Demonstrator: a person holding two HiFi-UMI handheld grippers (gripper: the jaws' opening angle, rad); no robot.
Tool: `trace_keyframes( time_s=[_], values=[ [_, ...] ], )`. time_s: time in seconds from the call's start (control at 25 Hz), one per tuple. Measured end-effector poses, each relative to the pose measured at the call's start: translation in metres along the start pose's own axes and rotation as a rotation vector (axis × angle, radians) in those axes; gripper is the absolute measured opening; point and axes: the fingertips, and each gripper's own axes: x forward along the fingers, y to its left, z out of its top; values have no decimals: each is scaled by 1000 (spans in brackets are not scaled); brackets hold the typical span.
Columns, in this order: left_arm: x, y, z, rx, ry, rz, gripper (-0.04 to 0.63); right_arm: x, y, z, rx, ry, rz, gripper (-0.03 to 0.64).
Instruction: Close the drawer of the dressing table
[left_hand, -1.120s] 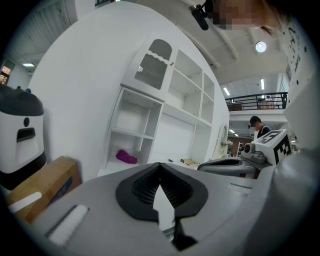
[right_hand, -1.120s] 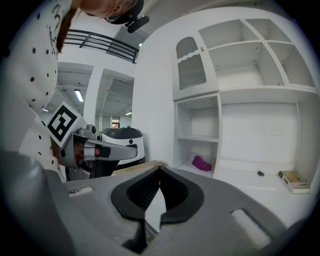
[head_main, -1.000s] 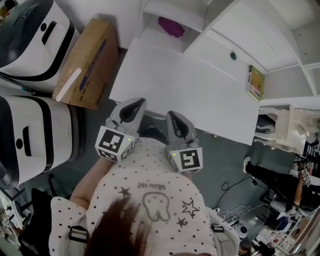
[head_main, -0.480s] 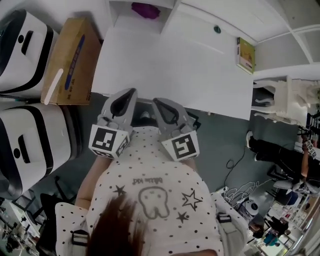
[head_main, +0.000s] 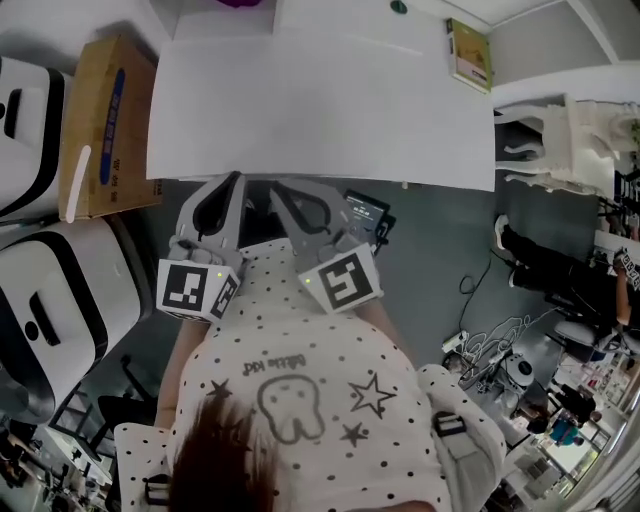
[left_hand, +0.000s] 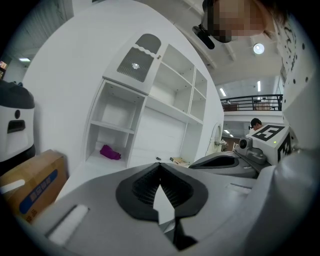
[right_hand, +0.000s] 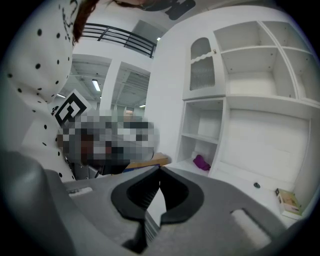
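far left, a cardboard box (head_main: 105, 120) sits next to two white machines (head_main: 50, 310). the dressing table (head_main: 320, 110) takes up the top middle of the head view, and a purple thing (left_hand: 110, 152) lies in its left shelf nook. the left gripper (head_main: 236, 180) points at the table's near edge, with its jaws closed tip to tip and nothing between them. just beside it, the right gripper (head_main: 274, 188) points at the same edge, and its jaws are together and empty too. can't tell if either one touches the table front. the drawer itself i can't make out in any view, since the white top hides the front from above. a small yellow-green book (head_main: 468, 55) lies at the top's right end, and cables (head_main: 485, 350) trail on the floor further right.
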Motion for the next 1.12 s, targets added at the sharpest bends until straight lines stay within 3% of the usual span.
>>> trace_keyframes(
  time_s=[1.12],
  values=[
    [-7,3,-1,-44,-6,49,2,0,-6,-5,19,-9,6,3]
  ],
)
